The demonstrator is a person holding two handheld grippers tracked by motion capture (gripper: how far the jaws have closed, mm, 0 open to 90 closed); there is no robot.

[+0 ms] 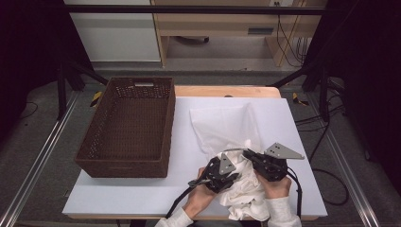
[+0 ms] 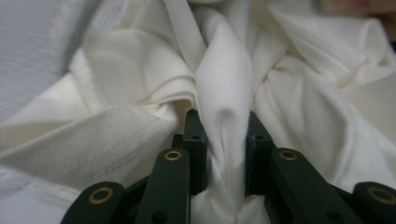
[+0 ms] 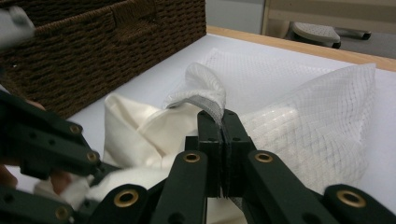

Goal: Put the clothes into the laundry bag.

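The cloth (image 1: 243, 189) lay crumpled at the near edge of the bench (image 1: 142, 194), just in front of me, and part of it was already at the mouth of the mesh bag (image 1: 227, 125). The bag lay flat beyond it, with its long axis running away from me and its opening turned toward me.

My left tool (image 2: 223, 140) was clamped on a thick fold of the cloth; the fold stood up between the two jaws. My right tool (image 3: 223, 126) was pressed together on the hem of the bag's mouth and held it lifted a little above the cloth.

So the two tools were close side by side, the left one low on the cloth, the right one just beyond and at its right. In my judgement the next move depended on this: the mouth was directly ahead of the left tool, so the cloth should go forward, along the bag's length, under the lifted hem.

The basket (image 1: 127, 127) stood at the left, well apart.
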